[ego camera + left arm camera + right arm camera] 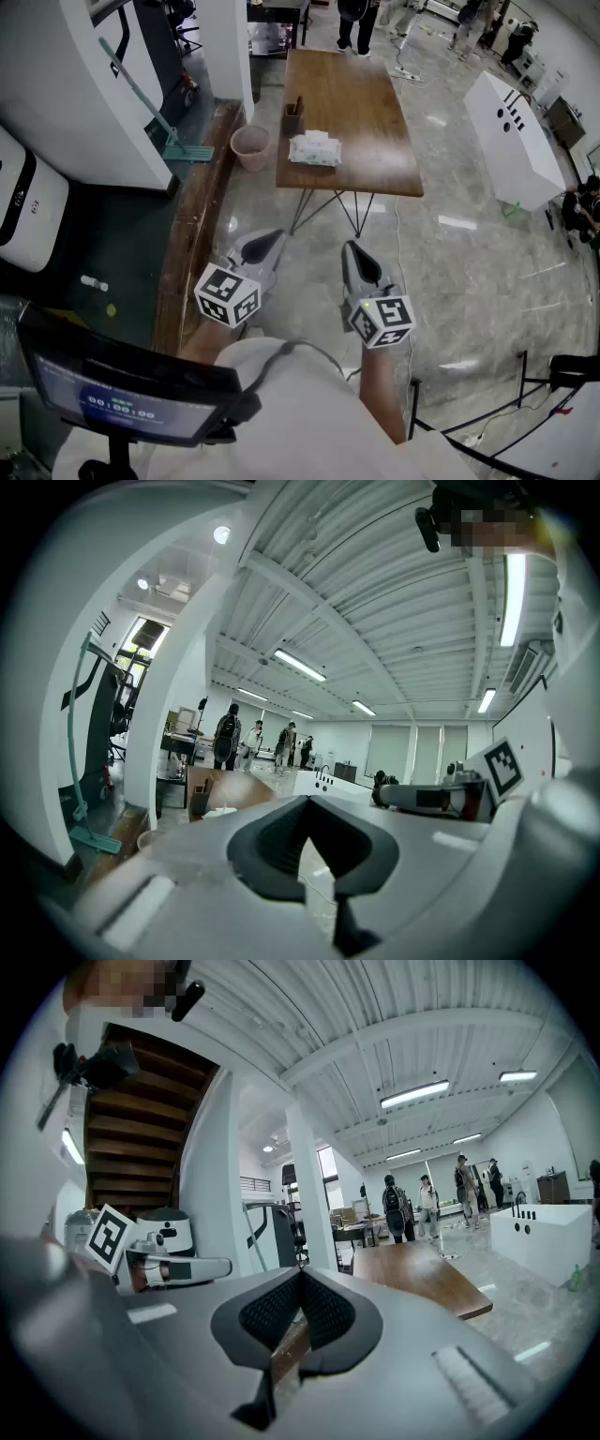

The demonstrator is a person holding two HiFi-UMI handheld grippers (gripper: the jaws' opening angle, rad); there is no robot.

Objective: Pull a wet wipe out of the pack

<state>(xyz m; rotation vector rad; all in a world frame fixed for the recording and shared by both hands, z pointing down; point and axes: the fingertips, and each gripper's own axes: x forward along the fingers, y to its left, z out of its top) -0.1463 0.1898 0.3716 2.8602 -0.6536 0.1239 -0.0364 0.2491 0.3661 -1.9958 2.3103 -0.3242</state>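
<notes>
Wipe pack (314, 149) on table (375, 112) (print unreadable), left hand-held gripper (266, 241) and right hand-held gripper (353, 251) closed, empty.

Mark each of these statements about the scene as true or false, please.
1. The wet wipe pack lies on the wooden table. True.
2. The left gripper holds a wipe. False: its jaws are shut with nothing between them.
3. The right gripper touches the pack. False: it is close to the person, far from the table, with its jaws shut and empty.
4. A pink bucket stands on the floor beside the table. True.
</notes>
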